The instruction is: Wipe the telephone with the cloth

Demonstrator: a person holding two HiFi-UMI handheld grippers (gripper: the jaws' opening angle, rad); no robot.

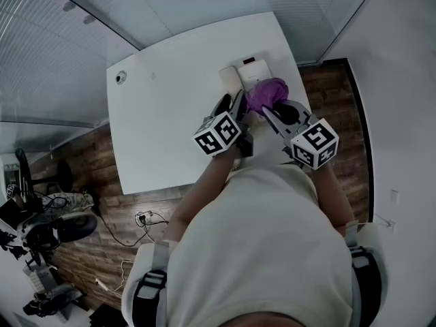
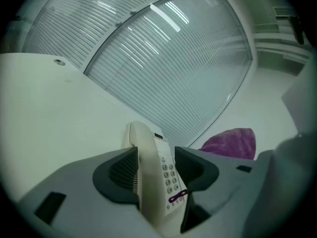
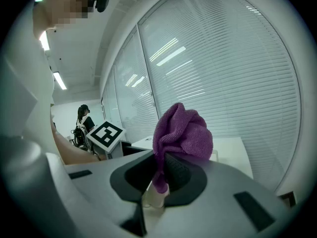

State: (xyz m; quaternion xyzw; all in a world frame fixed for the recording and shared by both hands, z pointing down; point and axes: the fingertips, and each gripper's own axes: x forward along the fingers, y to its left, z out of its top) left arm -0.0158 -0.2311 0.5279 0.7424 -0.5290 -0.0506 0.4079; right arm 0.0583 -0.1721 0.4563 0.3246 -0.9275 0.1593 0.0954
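Observation:
A cream telephone [image 1: 246, 73] lies near the far right corner of the white table [image 1: 157, 128]. In the left gripper view its handset and keypad [image 2: 153, 177] run between the two dark pads, which press on its sides. My left gripper [image 1: 233, 104] is shut on the phone's near end. A bunched purple cloth [image 1: 267, 92] rests against the phone's right side. My right gripper [image 1: 279, 111] is shut on that cloth [image 3: 183, 133], which bulges above the jaws. The cloth [image 2: 232, 143] also shows to the right in the left gripper view.
A round grommet [image 1: 120, 77] sits in the table's far left corner. Glass walls with blinds [image 2: 168, 68] stand right behind the table. Office chairs [image 1: 41, 230] and cables [image 1: 146, 218] lie on the wood floor at the left. A person [image 3: 84, 120] stands far off.

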